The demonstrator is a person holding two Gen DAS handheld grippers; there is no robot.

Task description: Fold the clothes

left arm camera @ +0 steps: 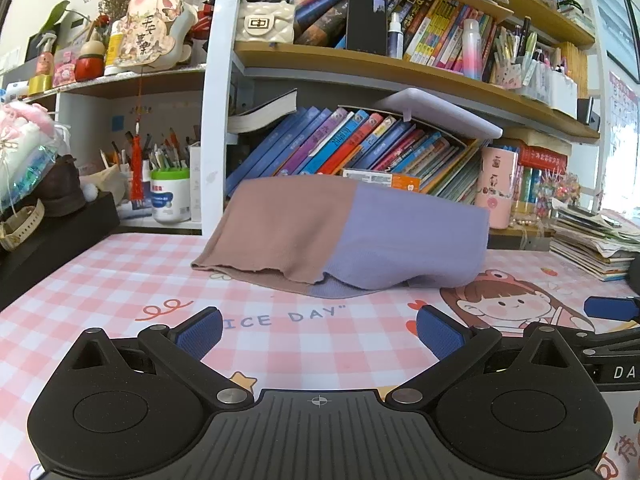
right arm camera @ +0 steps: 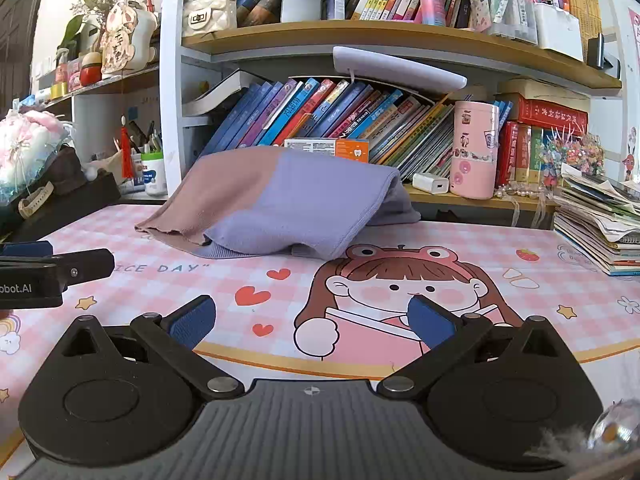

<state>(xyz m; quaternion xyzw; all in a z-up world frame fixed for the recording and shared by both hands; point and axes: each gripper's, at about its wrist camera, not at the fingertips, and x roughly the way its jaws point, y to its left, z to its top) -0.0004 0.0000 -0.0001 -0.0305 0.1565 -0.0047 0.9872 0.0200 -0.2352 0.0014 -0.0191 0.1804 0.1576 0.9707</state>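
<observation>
Pink-checked mat: a pink-and-white checked mat with a cartoon girl and the words "ICE DAY" covers your worktop.
Garment: the two-tone knit garment, dusty brown and lavender, lies folded in a raised heap at the far edge of the mat, at 12 o'clock from your left tool and about 11 o'clock from your right tool; it appears again in the right wrist view.
Garment edges: the brown half sits toward 10 o'clock with a wavy hem touching the mat; the lavender half drapes toward 2 o'clock, and a lower layer peeks out under the front edge.
Left tool: your left tool has its blue-padded fingers spread wide apart with nothing between them, low over the mat and well short of the garment.
Right tool: your right tool is likewise spread wide and holds nothing, over the cartoon girl print, apart from the garment.
Neighbouring tool: in the right wrist view your left tool shows at 9 o'clock.
Behind: a wooden bookshelf crammed with leaning books stands just behind the garment, and a pink cylindrical tin stands at 2 o'clock.
Right side: a stack of magazines lies at 3 o'clock.
</observation>
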